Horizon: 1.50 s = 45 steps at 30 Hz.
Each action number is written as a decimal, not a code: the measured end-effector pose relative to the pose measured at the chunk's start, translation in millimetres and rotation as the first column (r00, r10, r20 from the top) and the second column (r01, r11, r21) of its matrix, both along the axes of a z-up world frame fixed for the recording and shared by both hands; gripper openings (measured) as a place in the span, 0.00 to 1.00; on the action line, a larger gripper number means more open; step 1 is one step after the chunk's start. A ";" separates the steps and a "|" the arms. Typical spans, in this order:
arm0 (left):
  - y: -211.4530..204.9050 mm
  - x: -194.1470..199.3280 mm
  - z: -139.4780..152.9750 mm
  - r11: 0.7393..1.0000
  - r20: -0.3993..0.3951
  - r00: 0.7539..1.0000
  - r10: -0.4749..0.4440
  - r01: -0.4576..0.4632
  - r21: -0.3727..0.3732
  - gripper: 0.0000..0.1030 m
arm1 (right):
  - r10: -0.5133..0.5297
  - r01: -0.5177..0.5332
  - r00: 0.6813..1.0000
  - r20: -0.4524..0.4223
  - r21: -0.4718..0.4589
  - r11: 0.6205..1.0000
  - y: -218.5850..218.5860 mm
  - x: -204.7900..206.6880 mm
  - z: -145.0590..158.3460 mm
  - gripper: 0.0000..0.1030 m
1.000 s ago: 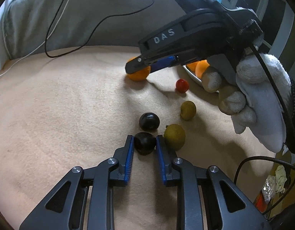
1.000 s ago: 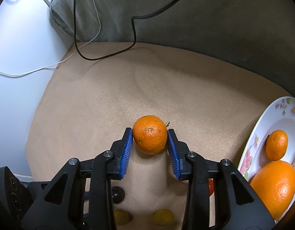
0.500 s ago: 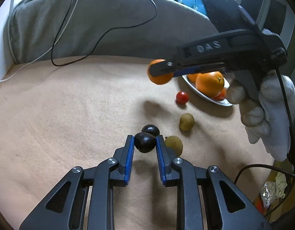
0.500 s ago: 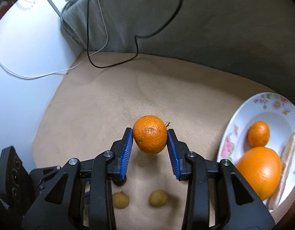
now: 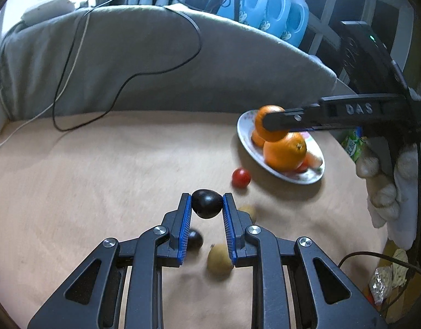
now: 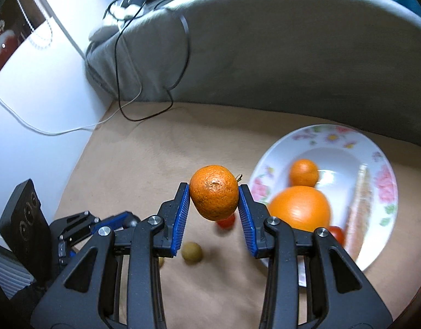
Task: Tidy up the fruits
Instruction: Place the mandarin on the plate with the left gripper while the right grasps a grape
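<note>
Left gripper (image 5: 207, 204) is clamped on a dark plum (image 5: 206, 203), its blue pads pressing the fruit from both sides and holding it clear of the tan blanket (image 5: 100, 178). Below and just behind its tips, a second dark plum (image 5: 195, 240) lies on the blanket, partly hidden by the left finger. A yellow-green fruit (image 5: 220, 259) sits under the right finger, and another small yellow-green one (image 5: 248, 211) peeks out just beyond that finger. Ahead and slightly to the right of the tips rests a red cherry tomato (image 5: 241, 177).

Right gripper (image 6: 213, 193) is clamped on a mandarin (image 6: 213, 192), pads tight against its sides, the fruit lifted off the blanket. To the right of its tips and a little ahead lies a floral plate (image 6: 380, 164), which holds a large orange (image 6: 299, 208), a small mandarin (image 6: 304, 172), a red tomato (image 6: 337, 233) at the near rim and a pale long piece that is too blurred to name. Beneath the held mandarin a cherry tomato shows on the blanket, and a yellow-green fruit lies under the left finger.

From the left wrist view, the right gripper reaches in from the right, held by a gloved hand (image 5: 388, 181), with the mandarin above the far-left edge of the plate. A grey cushion (image 5: 128, 63) with a black cable (image 5: 128, 79) and a white cable (image 5: 70, 65) draped over it backs the blanket, and blue bottles (image 5: 273, 8) stand behind it.
</note>
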State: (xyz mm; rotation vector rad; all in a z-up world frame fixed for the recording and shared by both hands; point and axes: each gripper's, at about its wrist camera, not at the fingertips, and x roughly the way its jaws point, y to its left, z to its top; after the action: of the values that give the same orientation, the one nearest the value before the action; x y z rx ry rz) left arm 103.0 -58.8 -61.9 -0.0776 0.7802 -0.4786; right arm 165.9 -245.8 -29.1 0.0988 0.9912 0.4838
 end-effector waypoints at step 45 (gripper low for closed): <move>-127.5 111.3 26.7 0.982 0.002 0.984 -0.180 0.180 -0.049 0.21 | -0.163 0.164 0.986 0.021 -0.085 0.983 -120.3 1.4 -21.7 0.37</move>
State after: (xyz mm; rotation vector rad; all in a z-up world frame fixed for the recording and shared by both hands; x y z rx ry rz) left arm 214.3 -186.3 -35.2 -0.0534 0.7811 -0.6702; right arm 167.3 -366.1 -50.8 0.0988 0.9803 0.2902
